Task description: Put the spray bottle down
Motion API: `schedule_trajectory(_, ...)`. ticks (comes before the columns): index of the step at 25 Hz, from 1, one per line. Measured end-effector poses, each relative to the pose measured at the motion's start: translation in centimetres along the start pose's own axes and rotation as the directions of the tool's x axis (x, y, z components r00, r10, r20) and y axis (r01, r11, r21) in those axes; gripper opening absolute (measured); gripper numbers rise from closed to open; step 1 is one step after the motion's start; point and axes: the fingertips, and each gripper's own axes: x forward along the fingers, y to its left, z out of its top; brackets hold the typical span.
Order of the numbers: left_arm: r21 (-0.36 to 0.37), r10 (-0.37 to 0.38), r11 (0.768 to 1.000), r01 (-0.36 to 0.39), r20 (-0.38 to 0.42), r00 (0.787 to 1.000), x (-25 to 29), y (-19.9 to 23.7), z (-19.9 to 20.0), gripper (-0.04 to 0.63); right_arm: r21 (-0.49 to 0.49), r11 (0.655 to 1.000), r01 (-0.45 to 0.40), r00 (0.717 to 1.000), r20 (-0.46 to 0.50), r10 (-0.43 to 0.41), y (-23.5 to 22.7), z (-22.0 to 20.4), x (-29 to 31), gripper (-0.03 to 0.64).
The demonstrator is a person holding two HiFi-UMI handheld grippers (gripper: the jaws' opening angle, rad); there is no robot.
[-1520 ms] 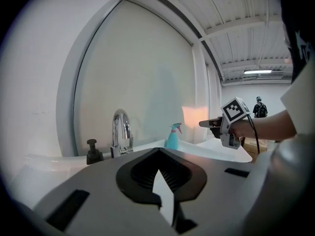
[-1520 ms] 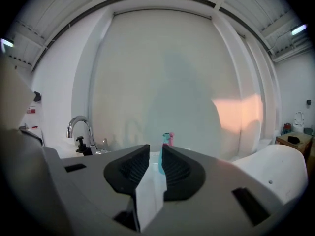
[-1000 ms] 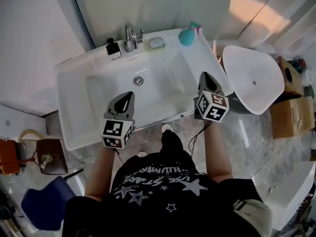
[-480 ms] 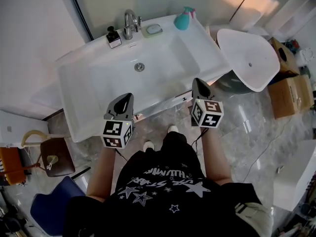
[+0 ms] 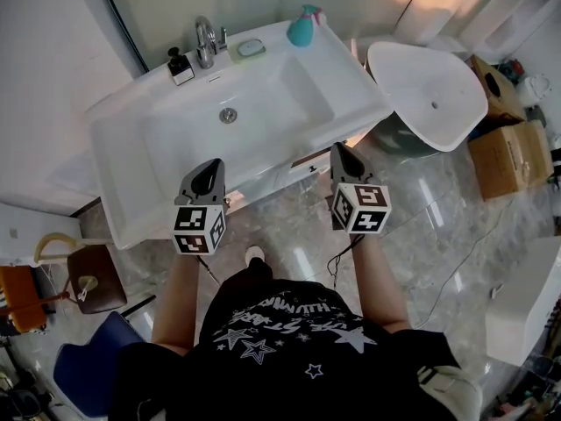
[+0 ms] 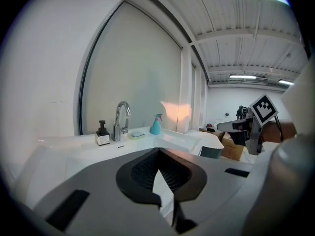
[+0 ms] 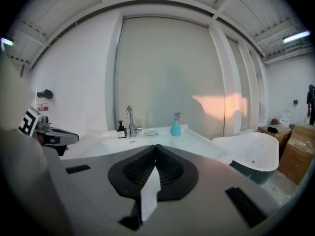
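Note:
A teal spray bottle [image 5: 301, 29] stands upright on the back right corner of the white sink counter [image 5: 118, 139], with no gripper on it. It also shows far ahead in the left gripper view as the spray bottle [image 6: 155, 125] and in the right gripper view as the spray bottle [image 7: 175, 126]. My left gripper [image 5: 210, 170] hangs at the sink's front edge, shut and empty. My right gripper [image 5: 340, 153] is just in front of the sink's right front corner, over the floor, shut and empty. In their own views the left gripper [image 6: 158, 150] and right gripper [image 7: 156, 146] show their jaws closed together.
A chrome faucet [image 5: 204, 40], a dark soap dispenser [image 5: 180, 67] and a soap dish [image 5: 251, 49] line the sink's back. A white freestanding basin [image 5: 427, 95] stands to the right, with cardboard boxes [image 5: 504, 152] beyond. A brown stool [image 5: 88, 279] and a blue chair [image 5: 88, 371] sit at lower left.
Both grippers have drawn back from over the sink towards the person, the right one more. The right gripper was over the sink's right rim and is now off its front edge.

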Motion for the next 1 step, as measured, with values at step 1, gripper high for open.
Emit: schedule_trajectory(1, -0.001, 0.002, 1.0, -0.002, -0.001, 1.0, 0.08, -0.69, 0.11, 0.015, 0.0, 1.0, -0.006, 1.0, -0.001, 0.006, -0.37, 0.0, -0.55, 0.011)
